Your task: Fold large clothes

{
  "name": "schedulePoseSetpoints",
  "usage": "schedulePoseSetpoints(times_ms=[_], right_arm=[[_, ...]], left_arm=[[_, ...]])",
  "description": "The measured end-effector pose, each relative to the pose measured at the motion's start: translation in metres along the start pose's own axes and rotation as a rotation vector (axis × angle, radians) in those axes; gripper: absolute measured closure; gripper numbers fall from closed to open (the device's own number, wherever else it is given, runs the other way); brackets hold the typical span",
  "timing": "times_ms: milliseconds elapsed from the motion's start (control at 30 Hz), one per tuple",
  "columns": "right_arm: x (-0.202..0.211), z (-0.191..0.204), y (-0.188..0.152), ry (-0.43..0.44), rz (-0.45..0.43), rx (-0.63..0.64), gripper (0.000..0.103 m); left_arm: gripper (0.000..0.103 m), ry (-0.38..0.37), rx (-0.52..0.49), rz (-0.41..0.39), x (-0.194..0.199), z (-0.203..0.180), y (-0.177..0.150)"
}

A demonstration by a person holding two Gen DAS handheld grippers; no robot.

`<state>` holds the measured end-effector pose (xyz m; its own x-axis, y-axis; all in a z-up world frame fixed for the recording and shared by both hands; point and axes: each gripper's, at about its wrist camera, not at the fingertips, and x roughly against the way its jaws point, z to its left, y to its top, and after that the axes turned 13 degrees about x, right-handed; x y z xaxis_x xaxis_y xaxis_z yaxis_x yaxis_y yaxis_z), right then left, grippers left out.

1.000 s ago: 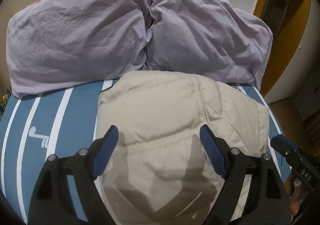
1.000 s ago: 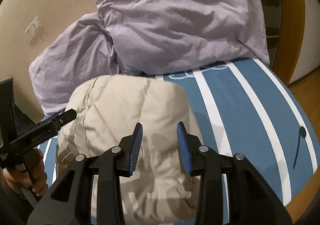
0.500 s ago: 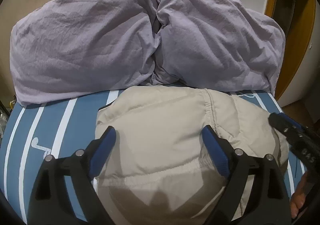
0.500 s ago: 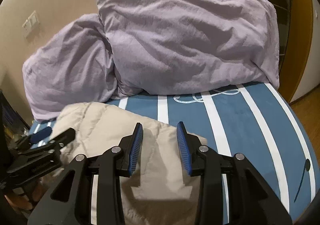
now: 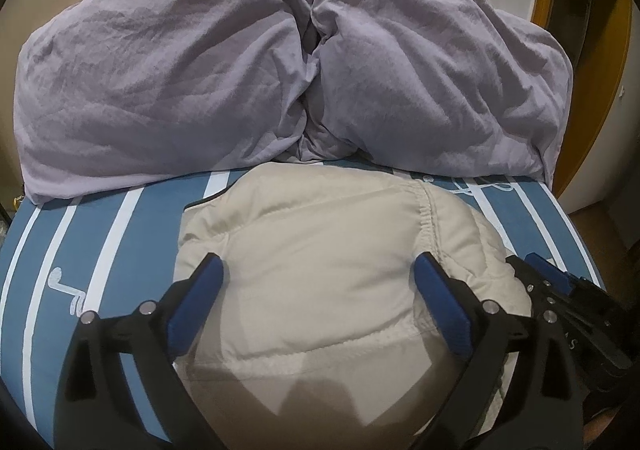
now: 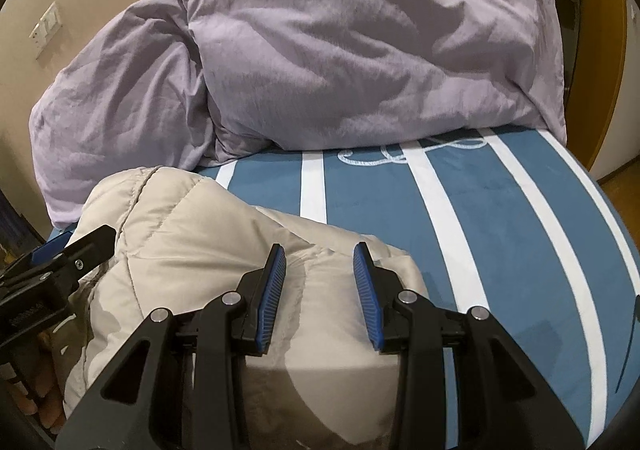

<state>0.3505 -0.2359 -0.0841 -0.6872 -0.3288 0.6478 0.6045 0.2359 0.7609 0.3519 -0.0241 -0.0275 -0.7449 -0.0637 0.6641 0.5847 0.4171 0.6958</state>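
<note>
Left tongs (image 5: 318, 290) were opening wide over the jacket (image 5: 320, 250), gripping nothing; right tongs (image 6: 320, 282) stood narrower, empty above it.

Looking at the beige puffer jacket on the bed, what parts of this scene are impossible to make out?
- Puffer jacket near edge: left wrist view, hidden by the left gripper and the bottom frame.
- Jacket's near left side: right wrist view, behind the left gripper.
- Bedsheet under the purple duvet: covered in both views.
</note>
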Motion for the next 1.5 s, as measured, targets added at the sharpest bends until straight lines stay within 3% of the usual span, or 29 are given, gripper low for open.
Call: schedulePoseSetpoints(times_ms=[1133,1367,1500], right_arm=[[-0.041,-0.005,-0.017,0.029,0.022,-0.055,0.064],[-0.031,-0.003,-0.010,0.013,0.054,-0.032,0.064],[-0.006,-0.012,-0.011,0.039,0.004,-0.084,0.064]], left_arm=[[0.002,0.015,0.012,-0.021,-0.036,0.002,-0.014],[0.002,0.036,-0.009,-0.018,-0.024,0.000,-0.011],[0.003,0.012,0.002,-0.041,-0.002,0.004,-0.006]])
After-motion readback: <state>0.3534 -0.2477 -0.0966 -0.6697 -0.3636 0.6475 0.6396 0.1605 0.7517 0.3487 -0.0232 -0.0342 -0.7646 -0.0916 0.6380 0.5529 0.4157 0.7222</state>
